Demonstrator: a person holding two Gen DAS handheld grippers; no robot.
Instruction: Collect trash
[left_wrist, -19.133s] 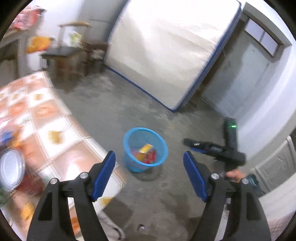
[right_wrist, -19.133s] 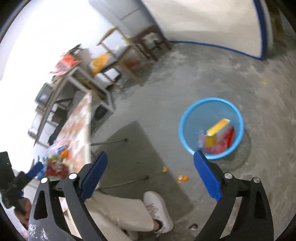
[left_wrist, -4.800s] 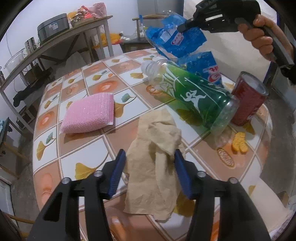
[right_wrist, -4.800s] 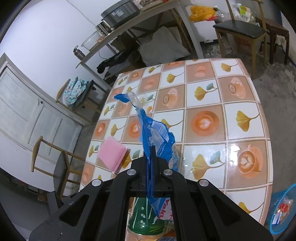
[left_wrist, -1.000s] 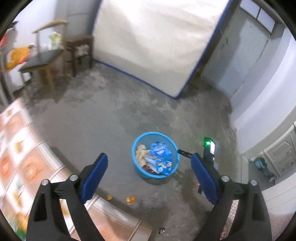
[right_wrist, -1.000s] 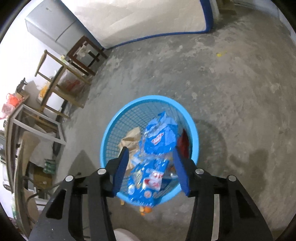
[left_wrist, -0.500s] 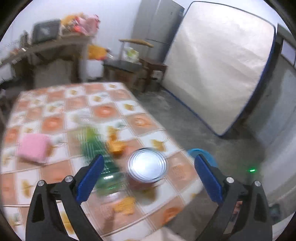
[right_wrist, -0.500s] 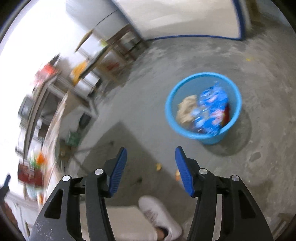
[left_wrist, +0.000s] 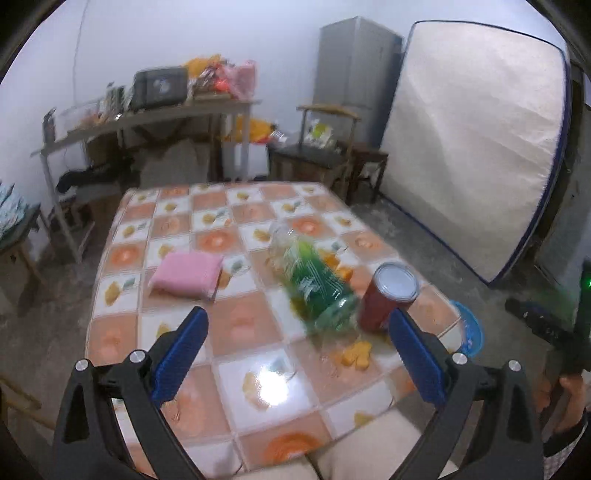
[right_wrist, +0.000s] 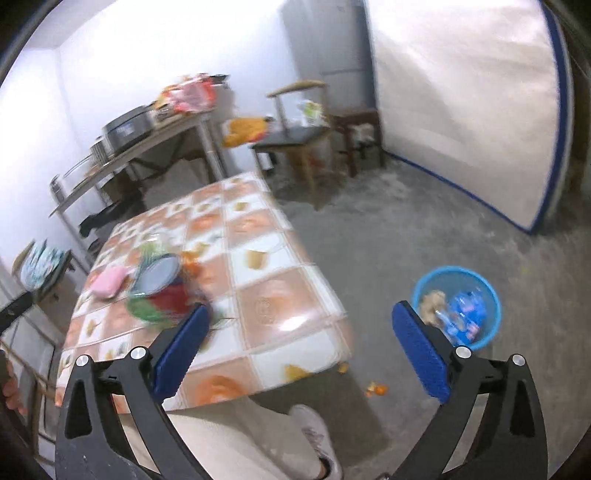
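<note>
The left gripper (left_wrist: 295, 350) hangs over the near edge of the tiled bench (left_wrist: 258, 384) patterned in orange and white squares, its blue-padded fingers (left_wrist: 181, 350) spread wide with nothing between them. The left wrist view shows the trash left on the bench: a green-labelled clear plastic bottle (left_wrist: 314, 280) lying on its side, a dark red can with a silver top (left_wrist: 388, 295) standing just beside it to the right, and orange peel scraps (left_wrist: 356, 352) nearer the edge. A pink rectangular sponge (left_wrist: 186, 275) lies apart on the left. Only a sliver of the round blue plastic basket (left_wrist: 467, 330) peeks past the bench corner here.

The right wrist view looks down from farther right and gives what the other lacks: the basket (right_wrist: 456, 306) stands on the grey concrete floor (right_wrist: 406, 240), well apart from the bench, holding blue snack wrappers (right_wrist: 461, 314) and crumpled tan paper (right_wrist: 430, 299). The right gripper (right_wrist: 303, 350) has just been opening; its fingers (right_wrist: 419, 354) stand wide and empty. The bottle and can appear there only as a blur. A white shoe (right_wrist: 317, 439) and small orange bits (right_wrist: 376, 387) show on the floor.
</note>
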